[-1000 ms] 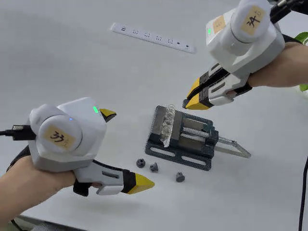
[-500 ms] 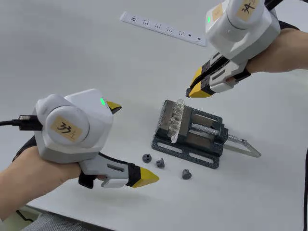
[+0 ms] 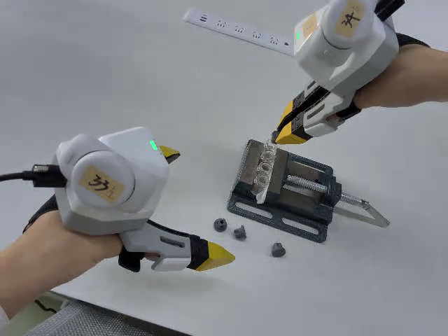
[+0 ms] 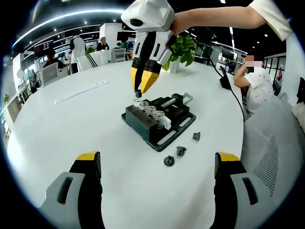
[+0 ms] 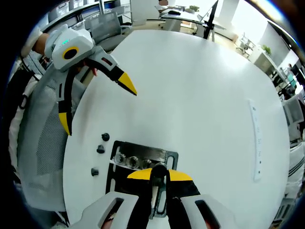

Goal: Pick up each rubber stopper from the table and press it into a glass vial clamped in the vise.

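Your right hand-held gripper (image 3: 280, 138), pinching a stopper (image 4: 137, 93), has dropped over the vise's (image 3: 308, 204) 12 o'clock vial (image 3: 269, 149): press next.

The head view looks steeply down, the vise (image 3: 308, 199) at 3 o'clock. Both gripper views share it: left far, right close above.

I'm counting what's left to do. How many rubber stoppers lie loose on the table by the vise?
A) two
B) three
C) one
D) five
B: three stoppers lie on the table beside the vise; a fourth stopper is pinched in the right tongs.
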Tool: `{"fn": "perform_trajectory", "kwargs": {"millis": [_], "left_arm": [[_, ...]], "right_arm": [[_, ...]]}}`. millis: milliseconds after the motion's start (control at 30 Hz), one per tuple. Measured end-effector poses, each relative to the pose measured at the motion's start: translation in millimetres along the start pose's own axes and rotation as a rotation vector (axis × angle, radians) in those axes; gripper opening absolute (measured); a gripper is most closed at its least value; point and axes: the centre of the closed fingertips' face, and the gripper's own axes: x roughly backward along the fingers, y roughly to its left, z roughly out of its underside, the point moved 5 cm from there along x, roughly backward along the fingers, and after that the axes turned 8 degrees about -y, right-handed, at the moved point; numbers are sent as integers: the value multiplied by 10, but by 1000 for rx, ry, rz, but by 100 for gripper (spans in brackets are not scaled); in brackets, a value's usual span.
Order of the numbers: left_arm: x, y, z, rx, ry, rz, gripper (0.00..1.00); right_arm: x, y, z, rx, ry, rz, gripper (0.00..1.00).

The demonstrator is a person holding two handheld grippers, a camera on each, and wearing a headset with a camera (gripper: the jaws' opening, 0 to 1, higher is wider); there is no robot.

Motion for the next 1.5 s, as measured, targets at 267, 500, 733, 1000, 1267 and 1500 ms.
{"fn": "perform_trajectory", "kwargs": {"millis": [267, 500, 733, 1000, 1267, 1500], "left_arm": [[-3, 10, 32, 12, 5, 2, 97], [-5, 18, 48, 17, 8, 0, 99], [3, 42, 51, 16, 11, -3, 99], [-10, 26, 50, 16, 12, 2, 99], [-9, 24, 60, 14, 15, 1, 99], [-6, 14, 77, 17, 18, 1, 99]], "right_arm": [[-53, -32, 24, 5, 13, -6, 5], [-74, -38, 23, 13, 10, -3, 5], [-78, -27, 18, 25, 23, -7, 5], [-71, -31, 25, 16, 35, -7, 5], [-86, -53, -5, 35, 80, -12, 4], [-90, -10, -41, 41, 137, -20, 4]]}}
